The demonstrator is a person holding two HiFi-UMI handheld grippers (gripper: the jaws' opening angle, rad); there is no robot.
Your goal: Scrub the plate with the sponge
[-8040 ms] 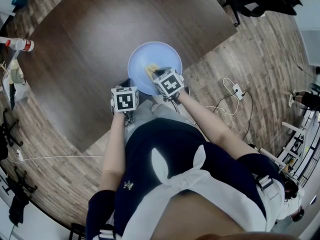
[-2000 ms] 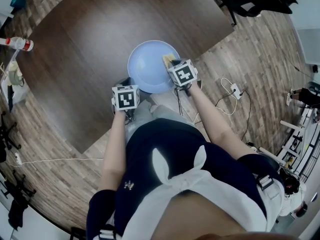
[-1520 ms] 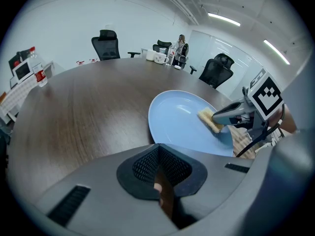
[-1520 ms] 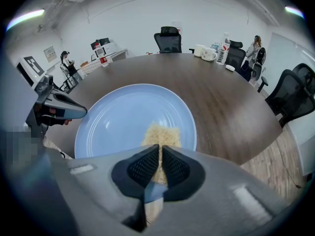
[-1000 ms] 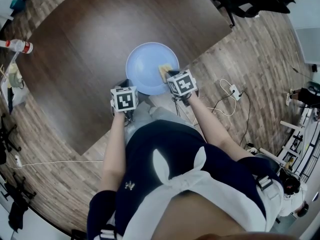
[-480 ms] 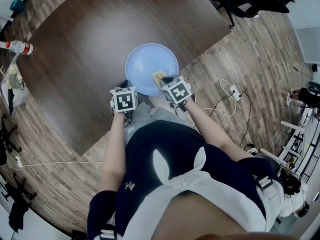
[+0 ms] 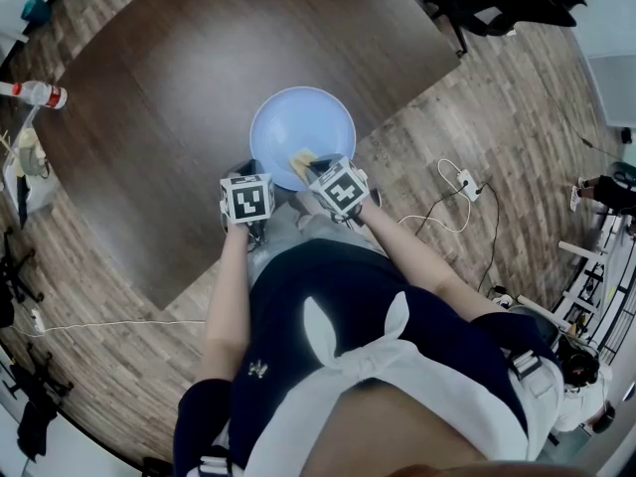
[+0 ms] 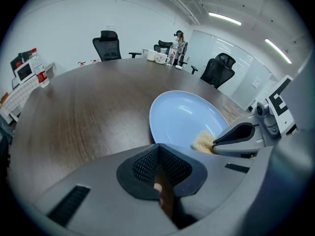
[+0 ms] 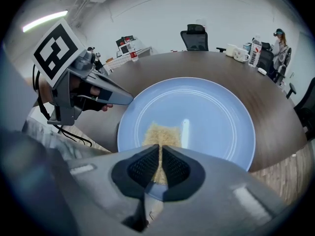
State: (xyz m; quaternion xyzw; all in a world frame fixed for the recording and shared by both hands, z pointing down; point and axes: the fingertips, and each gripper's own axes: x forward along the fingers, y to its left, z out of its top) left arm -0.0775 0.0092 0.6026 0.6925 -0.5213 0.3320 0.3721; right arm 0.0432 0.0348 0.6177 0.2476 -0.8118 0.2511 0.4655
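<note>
Pale blue round plate (image 7: pixel 298 122) lies on the dark brown wooden table (image 7: pixel 179 78), close to its near edge. Scrubbing looks to be under way. The right gripper (image 7: pixel 314 165) pinches the yellow-tan sponge (image 7: pixel 302 157), its jaws almost together on it, and sets it on the plate's near part. The next move, I judge, calls for a pressed stroke toward the far rim. The left gripper (image 7: pixel 249 172), just near-left of the plate, has its jaws pressed together with nothing visibly held.
</note>
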